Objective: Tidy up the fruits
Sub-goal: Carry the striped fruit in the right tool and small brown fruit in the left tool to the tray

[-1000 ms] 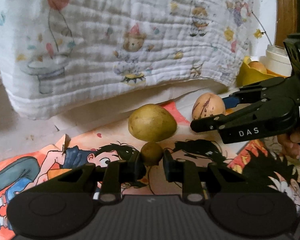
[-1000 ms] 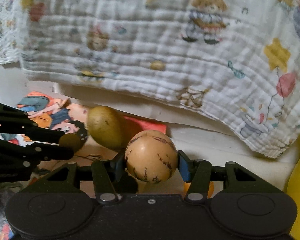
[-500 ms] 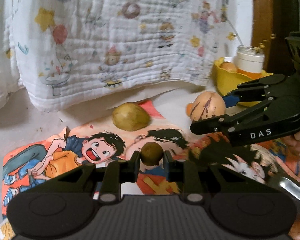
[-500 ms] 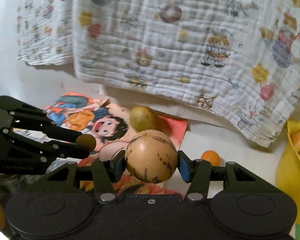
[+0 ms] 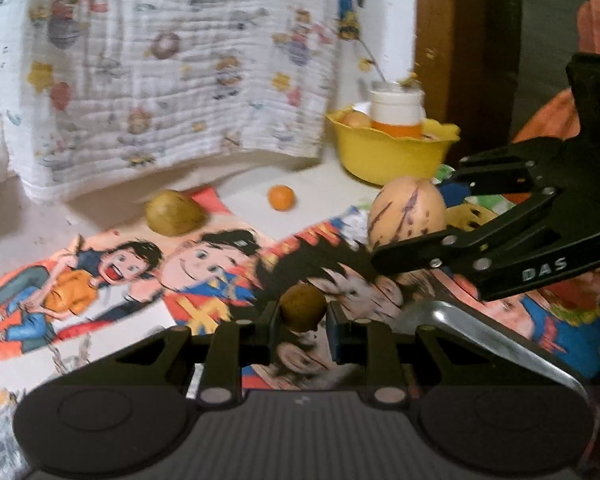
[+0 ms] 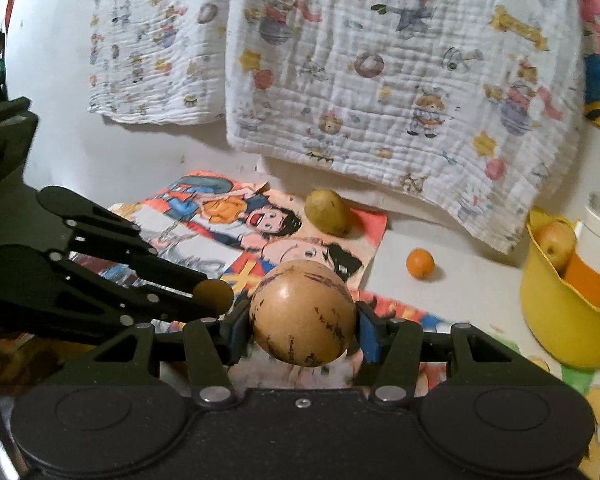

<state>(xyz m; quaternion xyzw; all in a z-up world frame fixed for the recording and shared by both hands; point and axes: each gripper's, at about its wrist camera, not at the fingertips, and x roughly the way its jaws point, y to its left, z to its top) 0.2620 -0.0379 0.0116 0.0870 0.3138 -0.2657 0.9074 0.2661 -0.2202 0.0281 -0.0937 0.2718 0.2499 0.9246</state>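
My left gripper (image 5: 302, 316) is shut on a small round brown fruit (image 5: 303, 307), held above the cartoon mat (image 5: 148, 280). My right gripper (image 6: 303, 326) is shut on a tan striped melon (image 6: 303, 314); it also shows in the left wrist view (image 5: 406, 211). The left gripper and its brown fruit (image 6: 213, 295) appear at left in the right wrist view. A green-yellow fruit (image 5: 174, 213) (image 6: 327, 212) lies at the mat's far edge. A small orange (image 5: 281, 197) (image 6: 420, 264) lies on the white surface beyond.
A yellow bowl (image 5: 388, 152) (image 6: 556, 320) at the far right holds an apple (image 6: 556, 242) and a white and orange jar (image 5: 396, 114). A printed white blanket (image 6: 400, 80) hangs behind. A shiny metal rim (image 5: 496, 344) curves below at the right.
Both grippers have pulled back and up from the blanket with their fruits; the green-yellow fruit looks farther away, and the small orange and the whole yellow bowl have come into view.
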